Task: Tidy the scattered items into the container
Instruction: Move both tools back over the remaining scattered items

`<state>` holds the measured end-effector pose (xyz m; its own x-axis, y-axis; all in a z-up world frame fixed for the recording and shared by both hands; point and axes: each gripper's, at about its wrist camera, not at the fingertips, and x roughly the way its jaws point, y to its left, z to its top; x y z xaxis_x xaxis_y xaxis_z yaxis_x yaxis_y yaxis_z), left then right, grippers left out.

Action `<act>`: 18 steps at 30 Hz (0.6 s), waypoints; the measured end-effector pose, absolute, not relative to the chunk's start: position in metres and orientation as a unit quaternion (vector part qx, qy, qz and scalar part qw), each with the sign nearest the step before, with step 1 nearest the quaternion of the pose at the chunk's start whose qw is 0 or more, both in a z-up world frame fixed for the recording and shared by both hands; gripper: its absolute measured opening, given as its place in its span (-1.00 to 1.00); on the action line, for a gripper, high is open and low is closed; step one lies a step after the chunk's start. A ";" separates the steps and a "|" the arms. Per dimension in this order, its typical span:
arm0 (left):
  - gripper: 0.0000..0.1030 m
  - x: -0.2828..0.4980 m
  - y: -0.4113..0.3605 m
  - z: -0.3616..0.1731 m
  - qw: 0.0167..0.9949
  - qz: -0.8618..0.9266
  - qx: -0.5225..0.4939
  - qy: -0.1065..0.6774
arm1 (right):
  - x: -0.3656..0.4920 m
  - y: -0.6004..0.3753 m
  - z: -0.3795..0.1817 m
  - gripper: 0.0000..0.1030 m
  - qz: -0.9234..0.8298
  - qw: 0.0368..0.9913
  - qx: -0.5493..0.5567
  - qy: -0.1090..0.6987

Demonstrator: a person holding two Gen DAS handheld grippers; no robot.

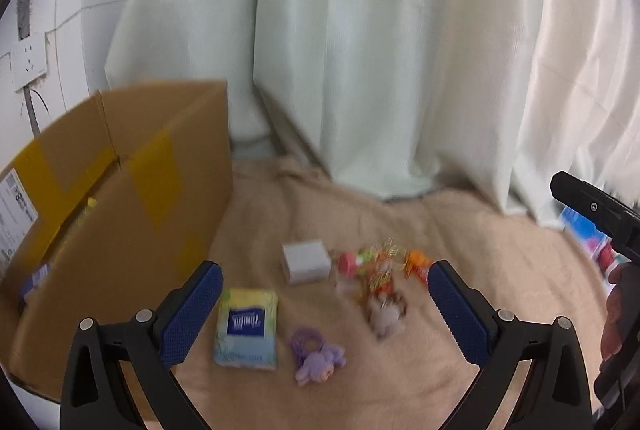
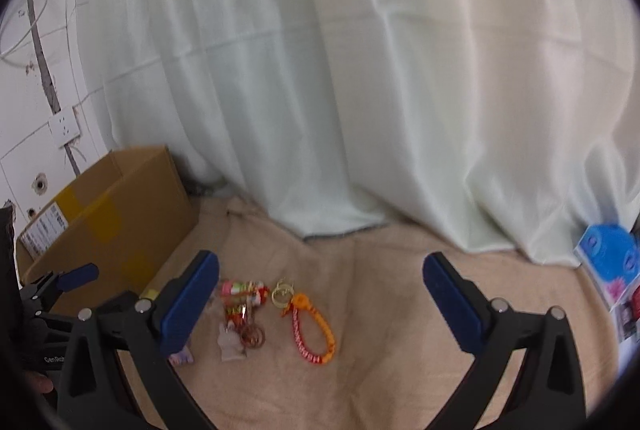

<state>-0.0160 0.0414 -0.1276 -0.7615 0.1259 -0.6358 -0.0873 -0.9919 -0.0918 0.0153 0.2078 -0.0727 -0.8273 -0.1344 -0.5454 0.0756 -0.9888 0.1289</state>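
Tissue pack (image 1: 247, 328), purple plush keyring (image 1: 316, 360), small white box (image 1: 306, 261) and a tangle of bright charms (image 1: 374, 270) lie scattered on the beige blanket (image 1: 460, 230), just to the right of the open cardboard box (image 1: 132, 198) that should receive them. Your left gripper (image 1: 325, 314) hovers above them with its jaws wide and nothing between them; your right gripper (image 2: 320, 304) is equally wide and empty, with the orange braided strap (image 2: 316, 330) lying below the gap.

All of it looks light. The tissue pack is soft and probably slick in its wrapper, so pinch it across the short width. The white box seems stiff; take it by opposite flat sides. The plush will squash, so close on its body, not its loop. The charms look likely to snag one another; grip the strap mid-length and expect neighbours to trail along.
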 end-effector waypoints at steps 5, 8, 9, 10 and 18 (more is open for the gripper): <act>1.00 -0.010 0.042 -0.153 0.063 0.933 -0.354 -0.005 | 0.022 0.197 -0.101 0.99 -0.948 0.066 0.309 -0.037; 1.00 -0.008 0.037 -0.161 0.051 0.935 -0.351 0.006 | 0.029 0.194 -0.112 0.99 -0.948 0.062 0.309 -0.032; 1.00 -0.009 0.034 -0.164 0.046 0.934 -0.353 0.005 | 0.031 0.192 -0.116 0.99 -0.947 0.060 0.313 -0.030; 1.00 -0.010 0.032 -0.166 0.044 0.933 -0.358 0.002 | 0.030 0.191 -0.117 0.99 -0.946 0.059 0.318 -0.028; 1.00 -0.029 0.019 -0.182 0.044 0.921 -0.385 -0.037 | 0.020 0.178 -0.126 0.99 -0.939 0.083 0.334 -0.022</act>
<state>-0.0287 0.0191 -0.1819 -0.6994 0.1095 -0.7063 -0.0527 -0.9934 -0.1018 0.0205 0.1784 -0.1259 -0.7630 -0.1700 -0.6236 0.1410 -0.9853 0.0961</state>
